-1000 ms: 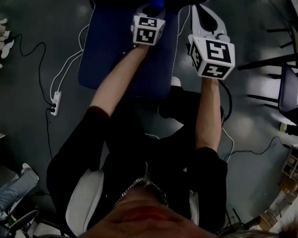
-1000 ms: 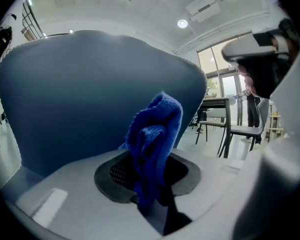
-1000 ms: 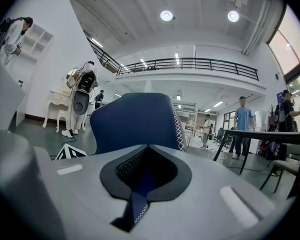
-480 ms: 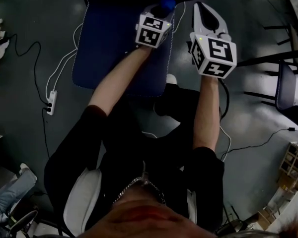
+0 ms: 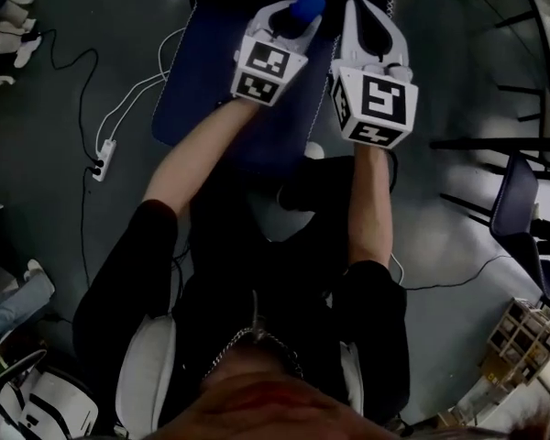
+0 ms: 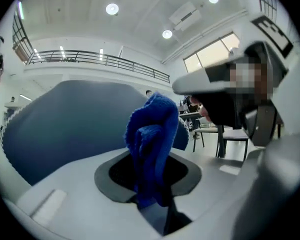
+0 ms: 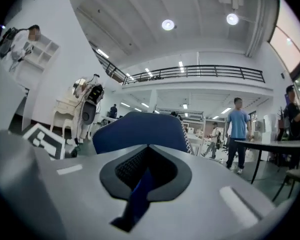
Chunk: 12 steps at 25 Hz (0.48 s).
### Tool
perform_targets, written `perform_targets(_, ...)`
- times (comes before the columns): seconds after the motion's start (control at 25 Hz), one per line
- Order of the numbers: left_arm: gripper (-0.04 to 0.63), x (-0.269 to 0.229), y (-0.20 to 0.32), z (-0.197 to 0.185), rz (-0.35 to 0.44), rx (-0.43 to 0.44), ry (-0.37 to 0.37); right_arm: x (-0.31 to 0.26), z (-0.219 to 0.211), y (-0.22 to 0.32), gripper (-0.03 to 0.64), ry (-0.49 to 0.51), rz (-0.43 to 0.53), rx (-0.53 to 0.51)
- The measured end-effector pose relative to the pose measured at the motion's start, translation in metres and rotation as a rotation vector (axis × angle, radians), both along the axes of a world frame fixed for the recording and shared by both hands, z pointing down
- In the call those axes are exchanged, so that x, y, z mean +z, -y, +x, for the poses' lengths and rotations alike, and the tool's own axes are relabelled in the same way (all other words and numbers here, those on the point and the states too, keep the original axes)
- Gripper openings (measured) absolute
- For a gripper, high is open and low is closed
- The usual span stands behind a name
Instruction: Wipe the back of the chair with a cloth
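Note:
The blue chair back [image 5: 206, 71] stands in front of me, under both grippers in the head view. My left gripper [image 5: 293, 15] is shut on a bunched blue cloth [image 5: 308, 4], which sticks out past its tips near the chair's upper edge. In the left gripper view the cloth [image 6: 152, 134] rises from between the jaws, with the chair back [image 6: 65, 129] close behind it. My right gripper [image 5: 365, 9] is beside it on the right, jaws together and holding nothing. Its own view shows the chair back [image 7: 140, 129] just beyond the right gripper [image 7: 140, 186].
A white power strip [image 5: 103, 159] with cables lies on the floor to the left. Dark chairs [image 5: 522, 191] stand at the right. A person in a blue shirt [image 7: 237, 126] stands by a table [image 7: 280, 146] farther off.
Both grippers have moved closer together and a little further up the chair back. The left one still holds the cloth.

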<state>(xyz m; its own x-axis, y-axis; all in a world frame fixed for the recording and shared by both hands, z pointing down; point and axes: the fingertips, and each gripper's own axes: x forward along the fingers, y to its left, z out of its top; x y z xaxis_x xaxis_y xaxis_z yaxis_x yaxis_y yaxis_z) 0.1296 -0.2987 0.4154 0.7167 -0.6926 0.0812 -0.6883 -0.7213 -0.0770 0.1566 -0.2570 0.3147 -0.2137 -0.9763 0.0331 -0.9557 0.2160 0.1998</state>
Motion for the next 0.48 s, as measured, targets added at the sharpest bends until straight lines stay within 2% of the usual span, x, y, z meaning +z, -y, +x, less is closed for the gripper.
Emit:
perform_targets(0.08,0.117,-0.030,-0.001,-0.015,-0.004,-0.019,0.013,-0.012,-0.006,-0.001,0.003,-0.048,-0.035,-0.013)
perform_targets(0.24,0.117,-0.098,-0.011,-0.048,-0.028,-0.054,0.044,-0.064,-0.015,-0.015,0.009,-0.036,-0.100,-0.022)
perform_targets(0.48,0.117,-0.240,-0.040,-0.102,-0.033,-0.094,0.084,-0.183,-0.033,-0.054,0.003,-0.017,-0.147,-0.020)
